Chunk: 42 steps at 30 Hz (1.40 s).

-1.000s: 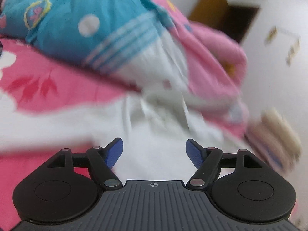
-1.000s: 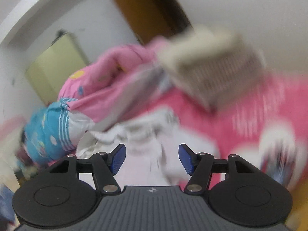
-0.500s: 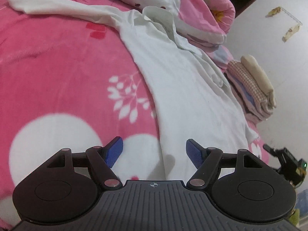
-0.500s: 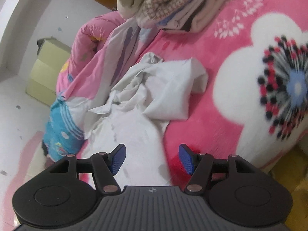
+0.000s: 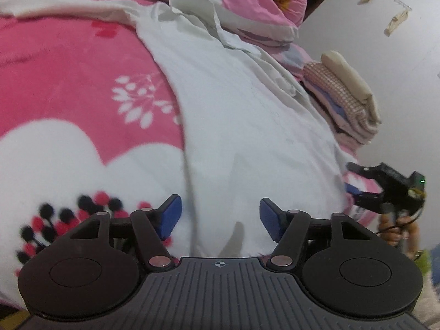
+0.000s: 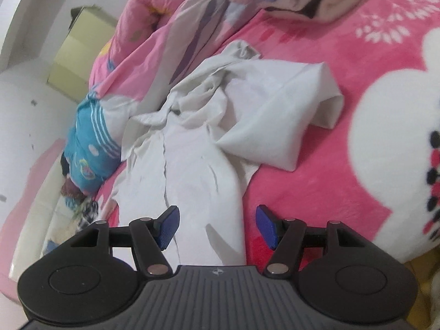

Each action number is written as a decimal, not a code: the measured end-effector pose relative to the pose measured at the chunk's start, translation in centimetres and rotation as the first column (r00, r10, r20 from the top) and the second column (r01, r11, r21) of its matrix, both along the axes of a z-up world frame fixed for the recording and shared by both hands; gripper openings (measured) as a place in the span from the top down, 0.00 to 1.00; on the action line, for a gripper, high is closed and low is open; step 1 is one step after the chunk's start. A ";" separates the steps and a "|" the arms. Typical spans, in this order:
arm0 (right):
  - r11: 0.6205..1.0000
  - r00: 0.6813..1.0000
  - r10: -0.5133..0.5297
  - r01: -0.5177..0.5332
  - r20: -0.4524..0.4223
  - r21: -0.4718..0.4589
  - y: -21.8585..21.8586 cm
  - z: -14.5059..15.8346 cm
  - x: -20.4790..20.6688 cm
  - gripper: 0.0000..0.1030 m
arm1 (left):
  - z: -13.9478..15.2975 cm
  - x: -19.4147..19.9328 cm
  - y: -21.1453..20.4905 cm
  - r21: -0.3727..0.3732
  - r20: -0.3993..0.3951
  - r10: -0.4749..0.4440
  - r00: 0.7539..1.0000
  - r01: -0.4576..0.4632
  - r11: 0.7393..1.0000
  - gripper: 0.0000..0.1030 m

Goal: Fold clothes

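A white collared shirt [image 5: 247,110] lies spread lengthwise on the pink flowered blanket [image 5: 68,68], its collar [image 5: 192,2] at the far end. My left gripper [image 5: 220,216] hovers low over the shirt's near hem. Its jaws are closing with cloth lying between the blue pads, which do not press on it. In the right wrist view the same shirt [image 6: 192,165] shows one sleeve [image 6: 275,115] folded over at the right. My right gripper [image 6: 217,227] stands open over the shirt's near right edge. It also shows in the left wrist view [image 5: 350,177] beside the hem.
A stack of folded clothes [image 5: 343,93] sits on the bed past the shirt's right side. A bunched pink quilt [image 6: 154,35] and blue striped bedding [image 6: 88,143] lie behind the collar. A person's hand [image 5: 396,228] holds the right gripper. The bed's edge [image 6: 398,253] drops off at the right.
Both views have swung down from the bedding pile to the shirt, and both grippers have come closer to its near hem. The left jaws have narrowed.
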State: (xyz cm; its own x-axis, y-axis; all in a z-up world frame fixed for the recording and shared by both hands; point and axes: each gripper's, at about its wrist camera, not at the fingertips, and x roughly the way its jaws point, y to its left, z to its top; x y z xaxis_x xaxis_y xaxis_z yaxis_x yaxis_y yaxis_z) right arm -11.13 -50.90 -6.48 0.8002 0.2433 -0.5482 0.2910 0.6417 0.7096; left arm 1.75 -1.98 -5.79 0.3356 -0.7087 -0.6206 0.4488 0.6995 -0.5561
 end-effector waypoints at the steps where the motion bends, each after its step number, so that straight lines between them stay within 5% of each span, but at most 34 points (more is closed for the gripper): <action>1: 1.000 1.000 0.003 -0.003 0.000 0.000 0.0 0.0 0.2 0.37 | -0.1 -0.1 -0.1 0.010 0.006 0.000 1.000 0.000 1.000 0.41; 9: 1.000 1.000 0.010 -0.010 -0.004 0.030 -0.1 -0.7 1.7 0.38 | -0.7 0.3 -2.1 0.039 0.115 0.023 0.993 -0.027 0.999 0.42; 15: 0.999 0.999 0.039 -0.040 -0.019 -0.026 1.0 -0.6 2.2 0.47 | -0.6 -0.8 -2.7 0.105 0.191 0.022 0.981 -0.042 0.994 0.83; 16: 0.998 0.999 0.040 -0.041 -0.020 -0.038 1.3 -0.8 2.4 0.55 | -0.5 -0.7 -2.6 0.098 0.187 0.024 0.982 -0.042 0.994 0.92; 19: 0.997 0.998 0.055 -0.056 -0.035 -0.049 2.0 -1.0 2.8 0.98 | -0.1 -0.7 -2.3 0.066 0.176 0.034 0.984 -0.046 0.997 1.00; 29: 0.994 0.995 0.094 -0.092 0.021 -0.062 4.5 1.6 -0.2 0.99 | 1.3 -1.2 0.8 -0.043 0.088 0.043 0.995 -0.040 0.998 1.00; 42: 0.994 0.993 0.094 -0.098 -0.074 -0.055 6.2 0.9 -3.2 0.96 | 0.7 -3.1 3.0 0.022 0.060 -0.015 0.998 0.014 1.000 1.00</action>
